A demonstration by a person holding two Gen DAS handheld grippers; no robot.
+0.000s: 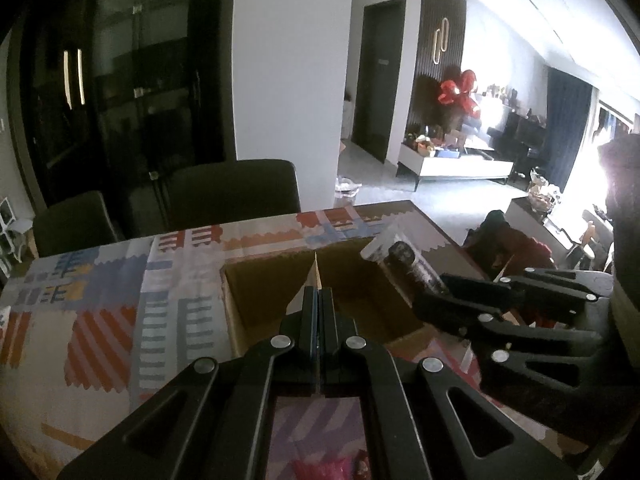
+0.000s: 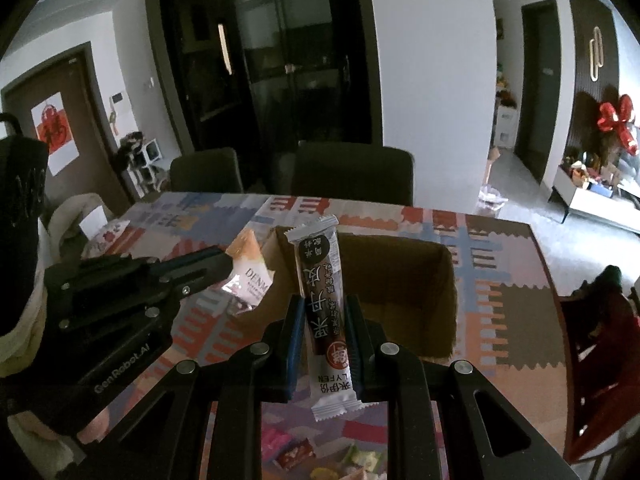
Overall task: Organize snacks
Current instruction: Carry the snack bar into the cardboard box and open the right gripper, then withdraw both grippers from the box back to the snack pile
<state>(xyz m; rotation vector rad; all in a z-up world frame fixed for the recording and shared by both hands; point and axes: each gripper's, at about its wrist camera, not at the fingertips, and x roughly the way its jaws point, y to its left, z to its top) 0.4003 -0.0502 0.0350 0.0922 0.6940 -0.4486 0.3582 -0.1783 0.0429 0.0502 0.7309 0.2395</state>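
An open cardboard box (image 1: pixel 360 276) (image 2: pixel 400 276) stands on the patterned tablecloth, just beyond both grippers. My left gripper (image 1: pixel 318 294) is shut on a small white and orange snack packet (image 1: pixel 314 274), seen edge-on above the box's near wall. In the right wrist view that same left gripper (image 2: pixel 229 265) holds the packet (image 2: pixel 250 276) at the box's left side. My right gripper (image 2: pixel 324 302) is shut on a long dark brown snack bar (image 2: pixel 320 264) with white ends, held upright over the box. From the left wrist view the right gripper (image 1: pixel 434 290) and its bar (image 1: pixel 404 258) hang at the box's right side.
Loose wrapped snacks (image 2: pixel 296 452) (image 1: pixel 332 468) lie on the table near me. Two dark chairs (image 2: pixel 352 172) stand at the far side. The table's right edge (image 2: pixel 548 272) drops to the floor, with a red-covered chair (image 2: pixel 600 328) beside it. A hand (image 2: pixel 92 428) grips the left tool.
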